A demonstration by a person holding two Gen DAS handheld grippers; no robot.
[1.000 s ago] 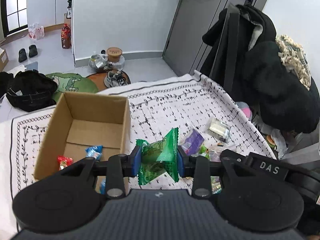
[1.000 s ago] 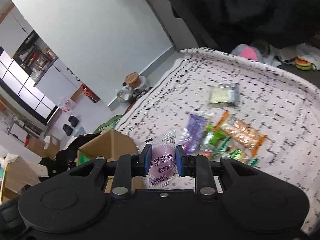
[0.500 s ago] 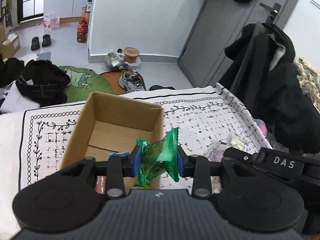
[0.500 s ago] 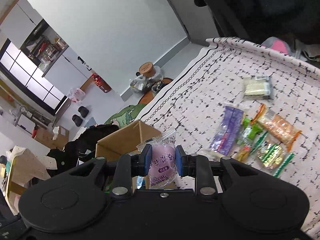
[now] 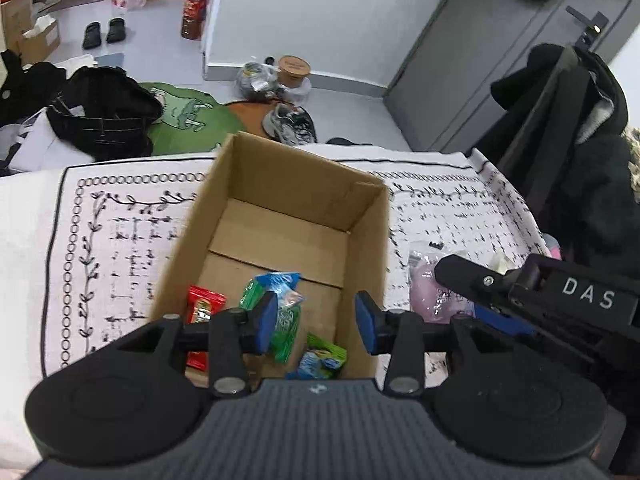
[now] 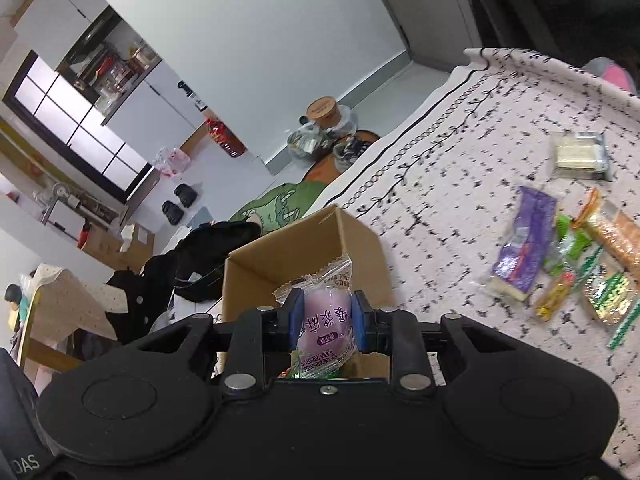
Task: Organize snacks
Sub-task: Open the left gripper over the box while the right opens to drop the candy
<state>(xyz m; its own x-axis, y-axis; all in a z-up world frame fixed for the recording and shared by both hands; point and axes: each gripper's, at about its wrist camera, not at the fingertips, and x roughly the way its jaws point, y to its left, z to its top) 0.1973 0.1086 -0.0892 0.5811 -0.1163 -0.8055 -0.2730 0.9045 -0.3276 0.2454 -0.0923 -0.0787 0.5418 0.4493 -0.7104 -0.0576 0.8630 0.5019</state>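
1. Right gripper [image 6: 325, 320] first, since it's the one with cargo: the blue pads are clamped on a purple snack packet [image 6: 326, 322], pinched across its middle. The packet stands more or less upright, with its crinkled clear ends sticking out above and below the pads.

2. The relation that matters, I'd say: the cardboard box [image 6: 304, 256] sits just ahead of and below that packet. The near right wall is right under the fingertips, so the packet looks to be at the rim, not yet clearly over the opening.

3. Left gripper [image 5: 316, 322] is wide open with nothing between the pads. It hangs directly over the box's [image 5: 280, 184] near end.

4. Below the left gripper, on the box floor: a green packet [image 5: 286, 330], a red packet [image 5: 202, 308] and a couple of blue-and-green ones, all loose.

5. From the left view the right gripper [image 5: 480, 304] is just outside the box's right wall, so it's the nearer one for the next drop.

6. Further out to the right gripper's right, well apart from the box, the leftover snack pile [image 6: 568, 264] lies on the patterned cloth [image 6: 460, 152].
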